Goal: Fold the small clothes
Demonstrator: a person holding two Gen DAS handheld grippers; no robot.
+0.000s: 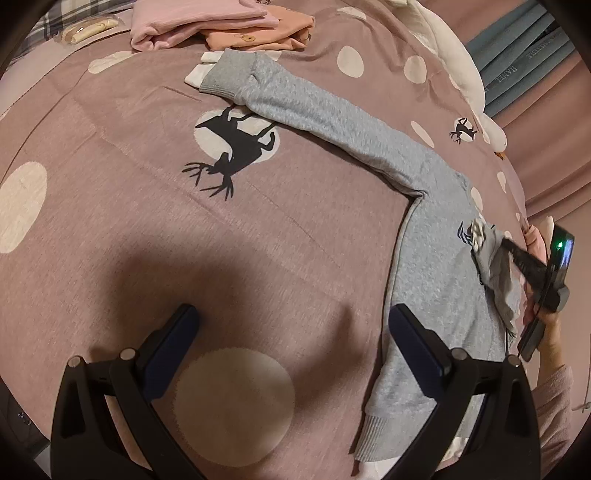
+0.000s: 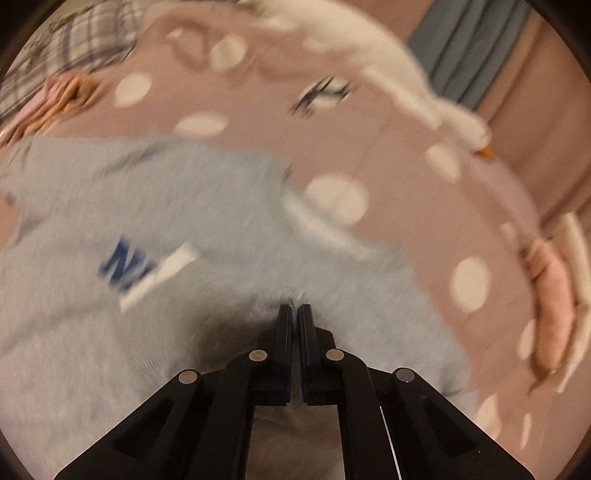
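A small grey sweatshirt (image 1: 436, 258) lies flat on the pink spotted bedspread (image 1: 147, 221). One sleeve (image 1: 303, 99) stretches toward the far left. My left gripper (image 1: 293, 314) hovers open over the bedspread, and its right finger (image 1: 417, 343) overlaps the sweatshirt's side near the ribbed hem. At the right edge, my right gripper (image 1: 504, 240) is shut on a bunched fold of the sweatshirt by its blue print. The blurred right wrist view shows the right gripper (image 2: 294, 308) with its jaws together and grey fabric (image 2: 147, 192) puffing up at the tips.
Folded pink and orange clothes (image 1: 207, 26) are stacked at the far side of the bed. A white plush goose (image 1: 454, 66) lies along the far right edge, with teal curtains (image 1: 524, 62) behind. More pink cloth (image 2: 550, 295) sits at the right.
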